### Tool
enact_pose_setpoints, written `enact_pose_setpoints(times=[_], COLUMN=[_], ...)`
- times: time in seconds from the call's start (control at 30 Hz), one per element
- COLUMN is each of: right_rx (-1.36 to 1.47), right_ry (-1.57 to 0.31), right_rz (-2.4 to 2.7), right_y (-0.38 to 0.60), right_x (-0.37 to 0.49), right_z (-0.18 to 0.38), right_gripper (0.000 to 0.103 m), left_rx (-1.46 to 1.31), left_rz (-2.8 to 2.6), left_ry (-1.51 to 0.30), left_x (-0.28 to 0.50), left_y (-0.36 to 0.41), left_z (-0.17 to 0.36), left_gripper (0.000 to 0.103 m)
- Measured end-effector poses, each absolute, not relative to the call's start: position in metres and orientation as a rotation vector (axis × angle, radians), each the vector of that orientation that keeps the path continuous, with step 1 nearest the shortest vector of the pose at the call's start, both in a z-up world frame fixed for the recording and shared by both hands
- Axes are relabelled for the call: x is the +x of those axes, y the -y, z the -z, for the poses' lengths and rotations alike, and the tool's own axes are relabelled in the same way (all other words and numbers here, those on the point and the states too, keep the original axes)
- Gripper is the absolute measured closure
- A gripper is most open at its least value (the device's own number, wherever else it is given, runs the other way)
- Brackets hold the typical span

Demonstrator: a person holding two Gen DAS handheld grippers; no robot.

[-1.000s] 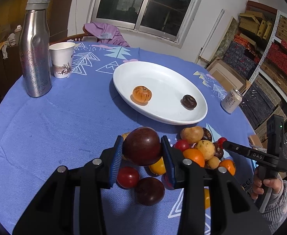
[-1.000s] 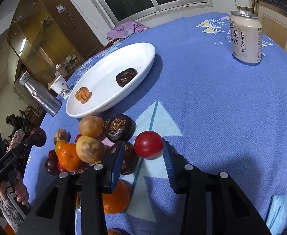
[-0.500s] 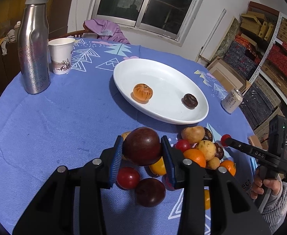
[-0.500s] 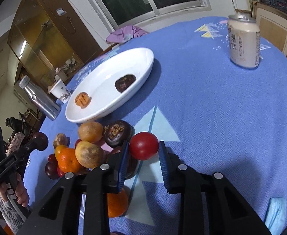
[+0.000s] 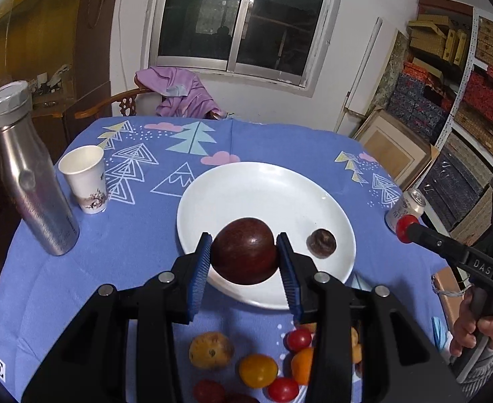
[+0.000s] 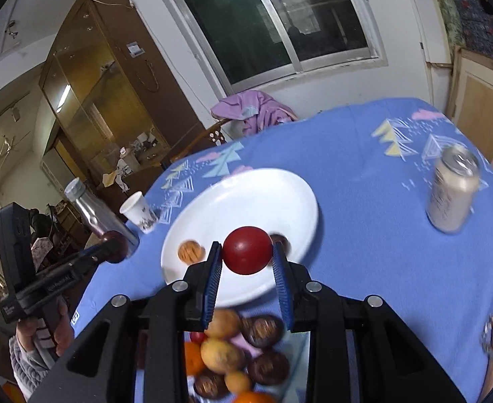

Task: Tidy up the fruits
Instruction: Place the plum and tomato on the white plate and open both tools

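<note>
My left gripper (image 5: 244, 262) is shut on a large dark red plum (image 5: 244, 251), held in the air over the near rim of the white plate (image 5: 263, 194). A dark brown fruit (image 5: 321, 242) lies on the plate. My right gripper (image 6: 246, 268) is shut on a small red tomato (image 6: 247, 250), raised over the plate (image 6: 246, 201); it also shows at the right in the left wrist view (image 5: 406, 227). An orange fruit (image 6: 191, 251) lies on the plate. The fruit pile (image 6: 233, 352) lies on the cloth below both grippers, also seen in the left wrist view (image 5: 256, 366).
A steel bottle (image 5: 28, 181) and a paper cup (image 5: 85, 178) stand left of the plate. A drink can (image 6: 453, 191) stands to its right. A chair with a purple garment (image 5: 179, 94) is behind the blue-clothed table (image 5: 129, 235). Shelves of boxes (image 5: 464, 84) line the right wall.
Both grippers have lifted from the fruit pile and moved towards the plate. The right gripper closed on the red tomato and raised it. The left still holds the plum.
</note>
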State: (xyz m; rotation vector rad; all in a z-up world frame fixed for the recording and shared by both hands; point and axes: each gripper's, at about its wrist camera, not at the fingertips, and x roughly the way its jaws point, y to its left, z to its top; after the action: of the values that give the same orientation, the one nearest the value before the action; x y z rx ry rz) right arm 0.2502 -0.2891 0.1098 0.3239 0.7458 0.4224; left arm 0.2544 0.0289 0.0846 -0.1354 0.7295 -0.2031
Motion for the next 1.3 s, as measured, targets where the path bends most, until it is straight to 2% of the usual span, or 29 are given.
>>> enact_pose_setpoints(times=[0.47, 0.7, 1.07, 1.1, 1.17, 1.2, 1.3], right_rx=[0.3, 0.271, 0.279, 0.28, 0.283, 0.288, 0.301], right_ry=[-0.884, -0.923, -0.908, -0.902, -0.892, -0.886, -0.869], right_rz=[-0.36, -0.347, -0.37, -0.374, -0.379, -0.383, -0.4], right_y=[0.266, 0.258, 0.257, 0.258, 0.259, 0.26, 0.263], right_x=[0.361, 0.365, 0.358, 0.357, 0.355, 0.354, 0.349], right_z=[-0.038, -0.022, -0.031, -0.034, -0.039, -0.042, -0.049], right_gripper=[0.072, 0.072, 0.07, 0.07, 0.07, 0.069, 0.069], left_rx=[-0.131, -0.11, -0.127, -0.129, -0.137, -0.146, -0.161], left_rz=[0.172, 0.174, 0.183, 0.182, 0.178, 0.176, 0.18], left_ry=[-0.821, -0.892, -0.915, -0.911, -0.901, -0.895, -0.882], left_x=[0.364, 0.383, 0.381, 0.38, 0.378, 0.377, 0.373], left_y=[-0.032, -0.033, -0.034, -0.034, -0.036, -0.037, -0.039], left_z=[-0.026, 0.003, 0.009, 0.008, 0.005, 0.003, -0.004], left_gripper=[0.064, 0.064, 0.062, 0.061, 0.052, 0.043, 0.039])
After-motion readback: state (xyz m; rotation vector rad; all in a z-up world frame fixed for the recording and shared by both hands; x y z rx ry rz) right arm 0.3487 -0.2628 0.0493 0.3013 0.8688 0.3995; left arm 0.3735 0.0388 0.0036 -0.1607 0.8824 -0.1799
